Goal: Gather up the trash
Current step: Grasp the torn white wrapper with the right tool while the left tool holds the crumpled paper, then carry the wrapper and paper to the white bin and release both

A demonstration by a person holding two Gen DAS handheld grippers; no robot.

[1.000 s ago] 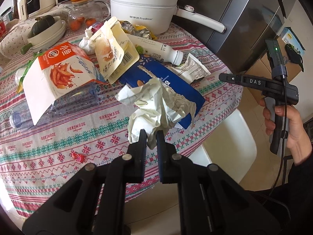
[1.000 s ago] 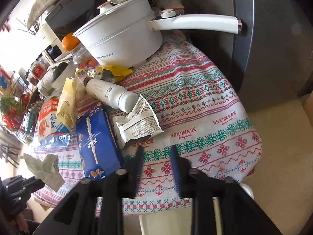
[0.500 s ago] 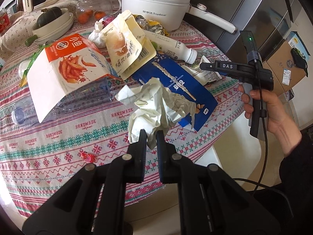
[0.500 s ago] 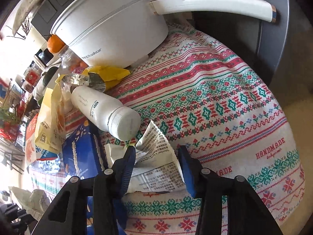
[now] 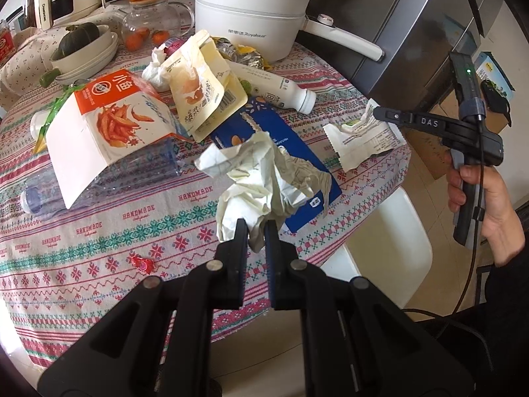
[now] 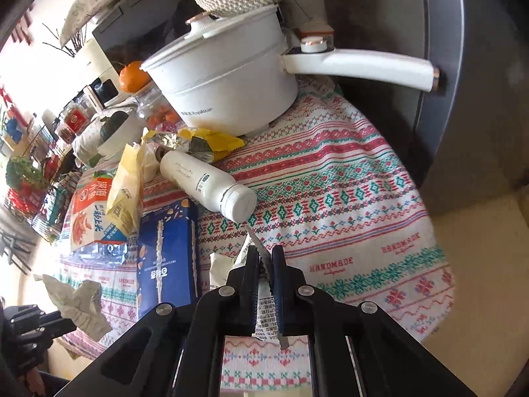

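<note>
Right gripper (image 6: 264, 264) has just clamped the printed wrapper (image 5: 360, 140); left gripper (image 5: 256, 231) holds crumpled paper (image 5: 264, 182); both ready for disposal.

Daylight floods in from the left of the right wrist view, blowing out that side to white, while the grey fridge (image 6: 479, 99) stays dim. The left wrist view is evenly lit with soft shadows under the litter. Both show strong fisheye bending, dark vignetted corners and slight softness.

Crumpled paper (image 5: 264, 178) in left gripper (image 5: 254, 231)
</note>
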